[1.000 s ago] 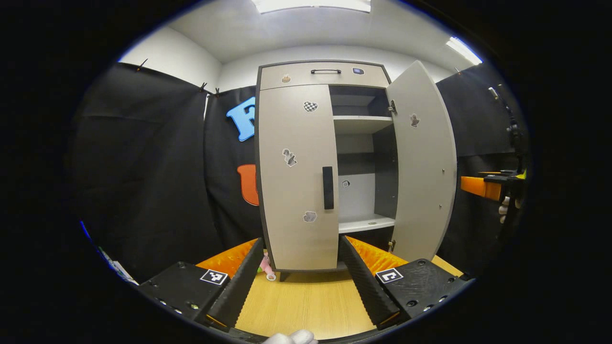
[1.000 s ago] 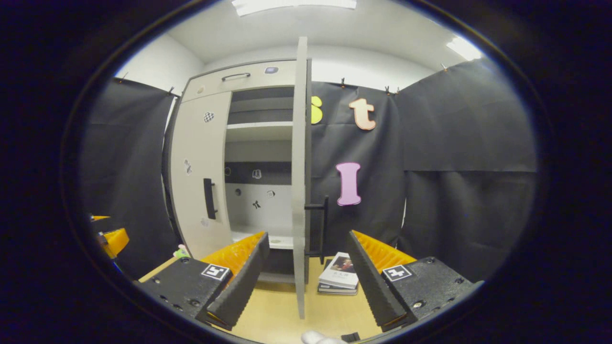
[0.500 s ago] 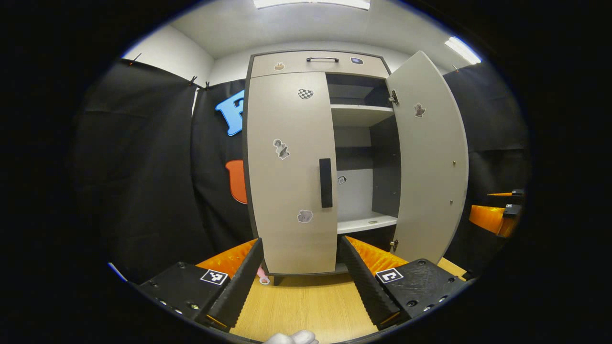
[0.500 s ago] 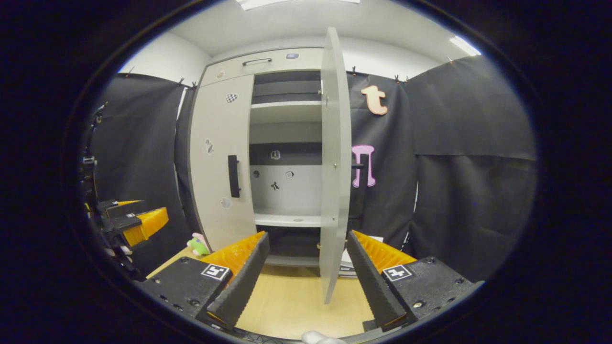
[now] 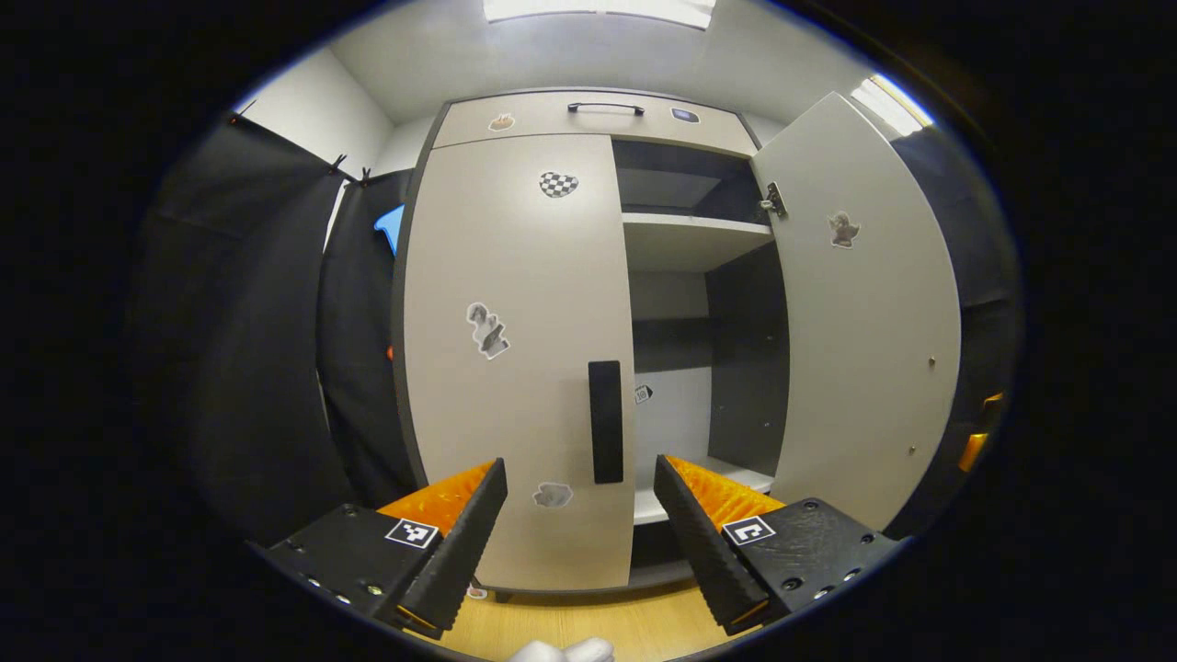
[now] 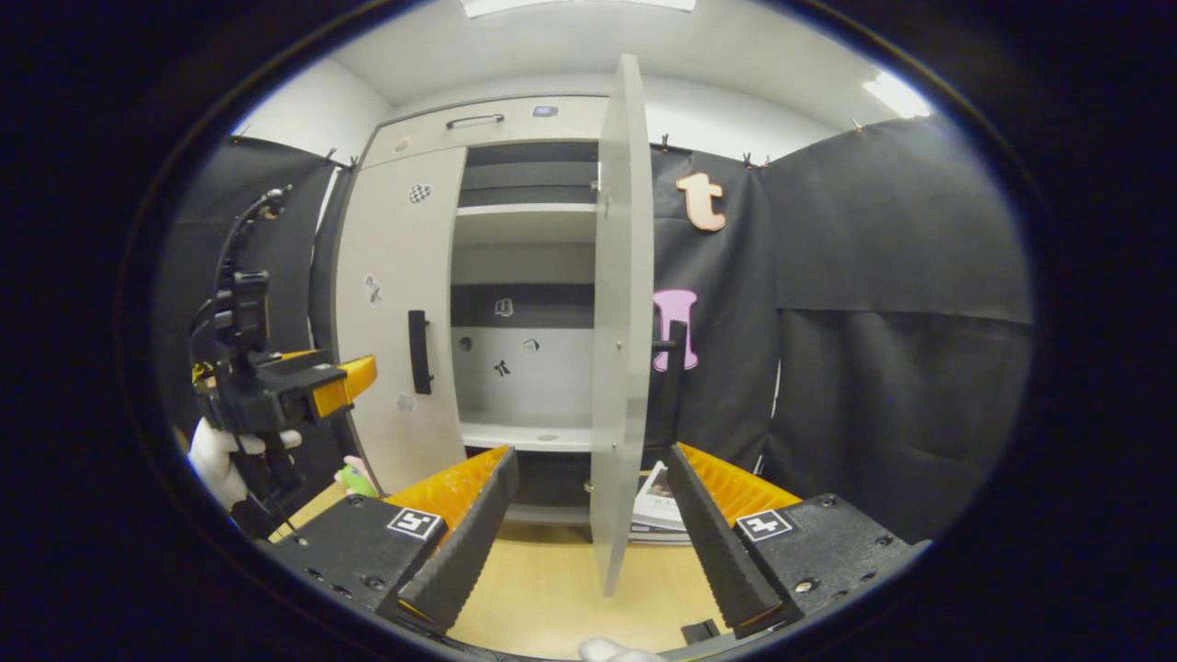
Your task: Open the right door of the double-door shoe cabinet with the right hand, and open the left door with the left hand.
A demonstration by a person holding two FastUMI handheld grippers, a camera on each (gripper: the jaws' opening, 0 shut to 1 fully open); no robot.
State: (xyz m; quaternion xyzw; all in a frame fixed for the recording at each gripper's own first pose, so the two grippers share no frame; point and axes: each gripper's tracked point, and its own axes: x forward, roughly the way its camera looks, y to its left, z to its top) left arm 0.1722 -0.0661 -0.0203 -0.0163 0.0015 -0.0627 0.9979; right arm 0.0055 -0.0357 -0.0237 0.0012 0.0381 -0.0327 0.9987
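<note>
Two doors front the shoe cabinet (image 5: 588,115): the right door (image 5: 860,313) stands swung open, showing bare shelves, while the left door (image 5: 515,349) is shut. In the left gripper view, the left gripper (image 5: 579,529) has its fingers spread, empty, close before the left door with the black door handle (image 5: 605,421) just above the gap between them. In the right gripper view, the right gripper (image 6: 593,533) is spread too, holding nothing, with the open door's edge between its fingers. Books (image 6: 657,501) lie on the wooden floor (image 6: 542,598) behind that door.
</note>
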